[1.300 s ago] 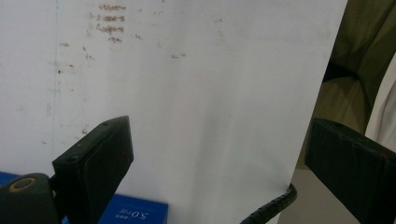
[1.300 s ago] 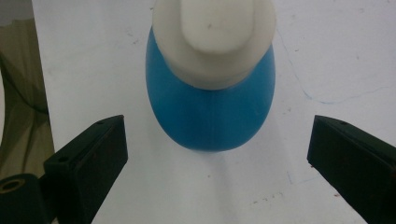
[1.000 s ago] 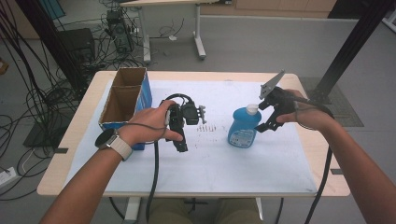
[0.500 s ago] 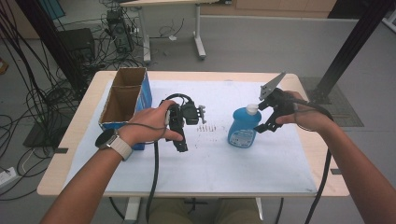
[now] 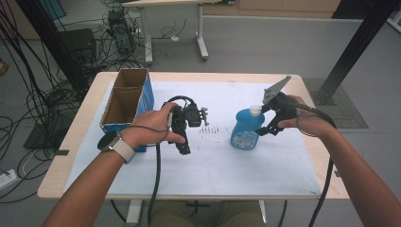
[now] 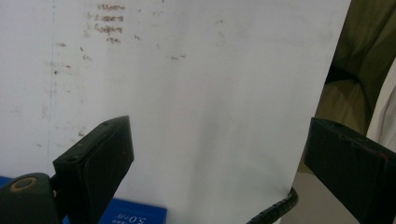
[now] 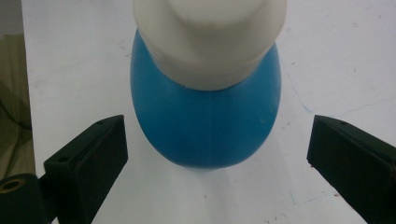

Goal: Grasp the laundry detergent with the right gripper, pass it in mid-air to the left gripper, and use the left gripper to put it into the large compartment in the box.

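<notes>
While the right claw (image 5: 263, 122) is held just beside the blue bottle (image 5: 246, 128), its jaws are spread wide and nothing is gripped yet. Seen from the right gripper view, the bottle (image 7: 205, 121) stands upright between the 2 black jaws, its white cap (image 7: 209, 37) close to the camera, and clear gaps are left on both sides of the body. On the high view the bottle is placed on the white sheet (image 5: 213, 161) that covers the bench (image 5: 85, 142), right of centre and well apart from the cardboard box (image 5: 125, 101) at the left edge.

The left claw (image 5: 182, 142) is held low over the sheet near the box; in the left gripper view its jaws are also spread wide, with bare paper between them and nothing held.

The step in hand is judged to be the approach to a grasp of the bottle by the right claw — the jaws are lined up around it but not yet closed. For the next move, the claw would need to be kept level with the widest part of the body, or dropped to it, and then closed evenly — a grip taken too high, on the cap or the sloping shoulder, could let the smooth plastic slip or tip. A lift could be attempted only once both jaws are pressed on the sides.
</notes>
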`<control>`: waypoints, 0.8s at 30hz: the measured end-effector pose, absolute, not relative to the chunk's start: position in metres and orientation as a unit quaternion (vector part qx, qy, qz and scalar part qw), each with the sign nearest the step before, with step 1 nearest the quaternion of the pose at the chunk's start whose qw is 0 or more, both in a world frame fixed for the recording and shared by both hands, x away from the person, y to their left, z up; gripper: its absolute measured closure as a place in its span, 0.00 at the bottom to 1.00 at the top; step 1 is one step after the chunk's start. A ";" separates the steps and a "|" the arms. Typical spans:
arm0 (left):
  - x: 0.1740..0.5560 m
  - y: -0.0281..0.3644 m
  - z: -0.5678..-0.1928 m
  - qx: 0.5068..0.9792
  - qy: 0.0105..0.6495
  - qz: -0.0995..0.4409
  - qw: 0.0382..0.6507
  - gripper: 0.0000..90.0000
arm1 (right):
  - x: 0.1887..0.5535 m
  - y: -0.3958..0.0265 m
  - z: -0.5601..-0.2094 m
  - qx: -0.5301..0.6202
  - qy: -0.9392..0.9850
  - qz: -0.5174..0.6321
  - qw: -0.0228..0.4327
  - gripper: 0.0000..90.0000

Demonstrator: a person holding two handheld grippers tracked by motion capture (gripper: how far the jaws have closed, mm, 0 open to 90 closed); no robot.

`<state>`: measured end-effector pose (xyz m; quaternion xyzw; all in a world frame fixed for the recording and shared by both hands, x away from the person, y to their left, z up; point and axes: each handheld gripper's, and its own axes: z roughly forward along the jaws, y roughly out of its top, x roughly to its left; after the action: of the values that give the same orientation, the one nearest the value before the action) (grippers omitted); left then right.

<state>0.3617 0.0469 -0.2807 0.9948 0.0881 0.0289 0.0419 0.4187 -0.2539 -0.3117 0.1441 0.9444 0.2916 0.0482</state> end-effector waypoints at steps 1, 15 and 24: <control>0.362 0.047 -0.281 0.995 0.088 0.029 0.042 0.10 | 0.419 -0.254 -0.312 0.144 0.944 0.292 0.048 0.05; 0.362 0.047 -0.284 0.995 0.091 0.025 0.045 0.10 | 0.418 -0.253 -0.323 0.146 0.937 0.312 0.052 0.06; 0.363 0.048 -0.286 0.995 0.091 0.024 0.045 0.10 | 0.417 -0.253 -0.329 0.145 0.934 0.322 0.052 0.06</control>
<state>0.3634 0.0476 -0.2857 0.9945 0.0914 0.0243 0.0448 0.4173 -0.2528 -0.3293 0.1449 0.9343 0.3216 0.0519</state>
